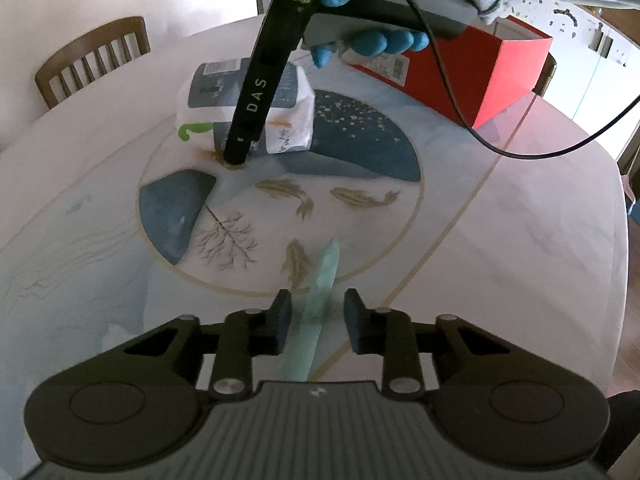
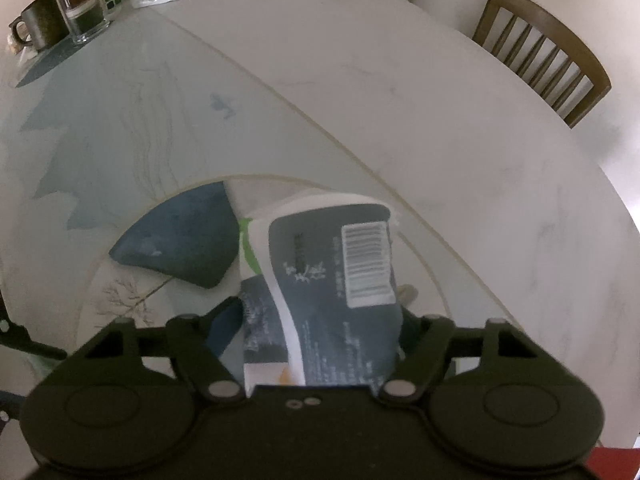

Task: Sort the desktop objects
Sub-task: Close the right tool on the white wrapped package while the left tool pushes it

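The left gripper (image 1: pixel 316 320) is straddling a pale green translucent strip (image 1: pixel 320 300) that is lying on the patterned table (image 1: pixel 520 260); its jaws are standing narrow, one pad on each side of the strip, and a sliver of gap is still showing at the right pad, so I cannot tell whether they are truly pinching it. The right gripper (image 2: pixel 320 332) is reaching steeply down over a soft white and dark blue packet (image 2: pixel 332 280), which is filling the space between its jaws; its pads are hidden by the packet, so contact is likely but not certain. In the left wrist view one right finger (image 1: pixel 248 120) is lying across the packet's front, its tip down at the table. The strip is thin and flat, so it is probably at risk of slipping out or buckling if the left jaws lift it with only an edge caught. The packet looks squashy, and could sag or twist out of a shallow grip. A red box (image 1: pixel 480 76) is standing well beyond both jaws, its inside hidden. Far beyond the right jaws a glass jar (image 2: pixel 80 0) is holding something dark, beside a mug (image 2: pixel 40 24).
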`<state>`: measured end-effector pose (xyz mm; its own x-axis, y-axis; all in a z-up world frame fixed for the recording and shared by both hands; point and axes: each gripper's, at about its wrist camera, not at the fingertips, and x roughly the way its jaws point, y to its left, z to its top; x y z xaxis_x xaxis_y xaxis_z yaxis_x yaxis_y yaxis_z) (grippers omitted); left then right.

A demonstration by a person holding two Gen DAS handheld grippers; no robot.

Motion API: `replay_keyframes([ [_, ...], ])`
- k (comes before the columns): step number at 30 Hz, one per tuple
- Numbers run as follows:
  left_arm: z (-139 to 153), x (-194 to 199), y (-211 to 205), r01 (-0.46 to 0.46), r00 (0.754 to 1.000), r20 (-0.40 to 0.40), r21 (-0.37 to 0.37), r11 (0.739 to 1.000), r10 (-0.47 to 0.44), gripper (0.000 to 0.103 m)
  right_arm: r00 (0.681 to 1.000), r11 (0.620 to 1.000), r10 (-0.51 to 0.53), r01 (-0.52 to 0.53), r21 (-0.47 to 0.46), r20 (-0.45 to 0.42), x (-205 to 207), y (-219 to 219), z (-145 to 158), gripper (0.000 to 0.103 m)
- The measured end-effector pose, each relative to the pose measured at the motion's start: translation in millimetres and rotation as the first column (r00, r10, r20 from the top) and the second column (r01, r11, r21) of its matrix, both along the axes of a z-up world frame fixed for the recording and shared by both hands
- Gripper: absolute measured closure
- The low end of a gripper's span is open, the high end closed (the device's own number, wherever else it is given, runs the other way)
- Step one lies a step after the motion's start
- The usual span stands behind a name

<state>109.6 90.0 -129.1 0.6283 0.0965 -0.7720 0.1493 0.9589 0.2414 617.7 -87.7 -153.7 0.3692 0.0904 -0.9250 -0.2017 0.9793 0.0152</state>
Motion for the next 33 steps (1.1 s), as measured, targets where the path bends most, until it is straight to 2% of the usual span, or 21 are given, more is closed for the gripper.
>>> replay_keyframes([
  [2,2.3,2.5,-0.2,-0.009,1.000,-0.020,0.003,1.000,0.009,0.088,1.000,1.000,0.001,-0.001,-0.003,-0.006,1.0,-2.1,1.7,0.037],
  [7,5.3,9.1,-2.2,-0.035,0.997,-0.064,0.014,0.999,0.036,0.092,1.000,1.000,0.009,-0.009,-0.022,-0.021,2.1,-0.6,4.4,0.048],
  [13,8.1,11.0,5.6,-0.095,0.993,-0.069,-0.031,0.995,0.092,0.093,1.000,0.999,-0.016,0.016,-0.042,-0.001,-4.3,-0.7,11.1,0.063],
  [17,9.6,12.0,10.1,-0.132,0.989,-0.078,-0.049,0.990,0.128,0.093,1.000,0.999,-0.029,0.029,-0.019,-0.001,-14.5,-4.1,17.0,0.072],
  [33,24.6,9.1,6.4,-0.157,0.987,-0.048,-0.020,0.987,0.156,0.093,0.998,0.998,-0.056,0.056,0.036,-0.003,-66.3,-1.5,47.0,0.076],
])
